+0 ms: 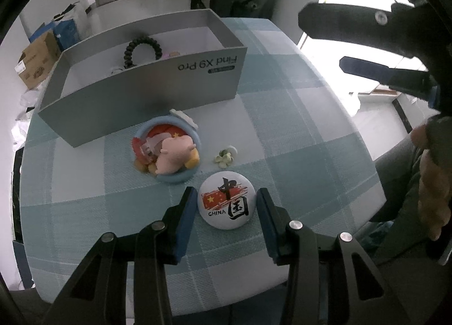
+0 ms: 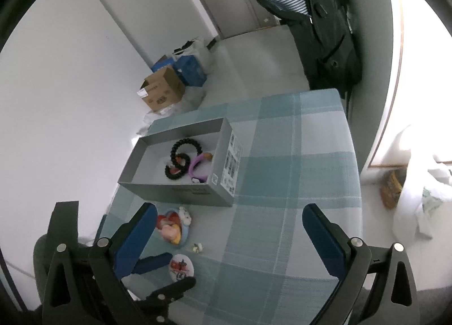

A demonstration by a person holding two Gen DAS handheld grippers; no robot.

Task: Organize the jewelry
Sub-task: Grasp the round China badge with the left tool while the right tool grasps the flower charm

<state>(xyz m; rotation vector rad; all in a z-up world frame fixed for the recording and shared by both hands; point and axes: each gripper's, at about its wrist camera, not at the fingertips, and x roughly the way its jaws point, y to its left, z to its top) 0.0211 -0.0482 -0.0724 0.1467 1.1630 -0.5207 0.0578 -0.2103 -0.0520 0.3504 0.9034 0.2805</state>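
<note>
Left tool [image 1: 226, 206]: low in the centre of the left wrist view, its two blue fingers [image 1: 185, 220] apart, one on each side of the round badge; there is a small gap on both sides, so it does not clamp the badge.
Round badge [image 1: 226, 204]: white, with a red flag, black characters and the word "CHINA"; it lies flat on the tabletop between the left tool's fingers. In the right wrist view it shows at the lower left [image 2: 181, 267].
Right tool [image 2: 228, 237]: fingers wide apart, nothing between them, above the checked cloth in the lower part of the right wrist view.
Blue ring toy [image 1: 166, 149]: a blue ring with a pink plush figure and red parts inside, in the middle of the left wrist view, just before the box.
Small flower piece [image 1: 224, 156]: pale green and white, on the tabletop to the right of the blue ring toy, above the badge.
Grey box [image 2: 180, 193]: open, printed "Find X9 Pro", in the centre of the right wrist view; inside are a black beaded bracelet [image 2: 180, 159] and a purple band [image 2: 196, 166].
Tabletop [image 1: 296, 132]: covered with a blue and white checked cloth.
Cardboard box [image 2: 162, 90]: on the floor, upper left of the centre.
</note>
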